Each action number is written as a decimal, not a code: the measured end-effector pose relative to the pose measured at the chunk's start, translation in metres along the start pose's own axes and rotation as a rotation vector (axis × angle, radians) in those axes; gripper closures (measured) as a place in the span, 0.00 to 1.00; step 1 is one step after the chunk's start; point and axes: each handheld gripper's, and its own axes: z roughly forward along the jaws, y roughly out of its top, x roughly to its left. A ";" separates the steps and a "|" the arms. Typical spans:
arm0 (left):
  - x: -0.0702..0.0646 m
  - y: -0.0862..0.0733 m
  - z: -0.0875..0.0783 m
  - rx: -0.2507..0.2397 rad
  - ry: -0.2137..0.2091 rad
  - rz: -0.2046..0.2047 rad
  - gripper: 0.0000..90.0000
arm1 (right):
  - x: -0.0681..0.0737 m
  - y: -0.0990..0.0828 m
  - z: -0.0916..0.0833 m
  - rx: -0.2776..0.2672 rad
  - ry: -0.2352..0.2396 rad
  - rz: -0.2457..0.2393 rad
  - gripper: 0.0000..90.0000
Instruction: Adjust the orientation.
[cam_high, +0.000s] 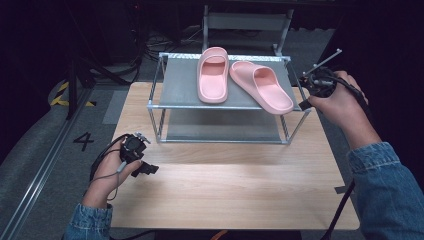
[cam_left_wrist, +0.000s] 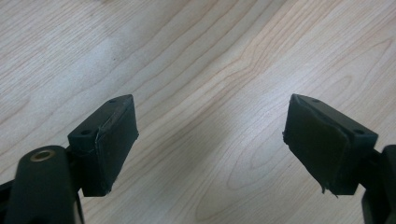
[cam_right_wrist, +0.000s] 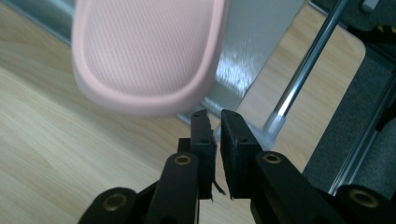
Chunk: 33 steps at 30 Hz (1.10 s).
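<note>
Pink slippers sit side by side on the top tier of a small metal shoe rack (cam_high: 170, 85) that stands at the far side of the desk (cam_high: 225, 185). The left slipper (cam_high: 213, 75) lies straight, toe toward the back. The right slipper (cam_high: 261, 86) is angled, its heel end reaching over the rack's front right edge, which the right gripper view confirms: the rounded pink heel (cam_right_wrist: 149, 56) overhangs the grey shelf, with the desk below it.

The right hand-held gripper (cam_high: 311, 86) is held just beside the rack's right front corner, near that overhanging heel but apart from it. Its jaws are pressed almost together with nothing between them, pointing toward the rack's corner post (cam_right_wrist: 303, 70). Closed and empty like this, it looks placed to nudge the crooked slipper or has let go of it; which, I cannot tell.

The left hand-held gripper (cam_high: 142, 165) rests low over the near left part of the desk, well apart from the rack. Its jaws are spread wide over bare wood, holding nothing, probably parked out of the way while the right hand works at the shelf.

The lower tier of the rack is bare.
</note>
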 end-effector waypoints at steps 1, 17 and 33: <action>-0.001 0.001 0.001 0.001 -0.003 0.002 0.20 | 0.001 -0.004 0.003 0.009 0.005 0.000 0.95; -0.002 -0.004 0.001 0.009 -0.006 -0.009 0.21 | 0.033 0.004 0.015 0.003 0.083 -0.082 1.00; 0.000 -0.014 -0.003 -0.001 0.004 -0.032 0.21 | 0.082 0.044 0.029 0.016 0.194 -0.181 1.00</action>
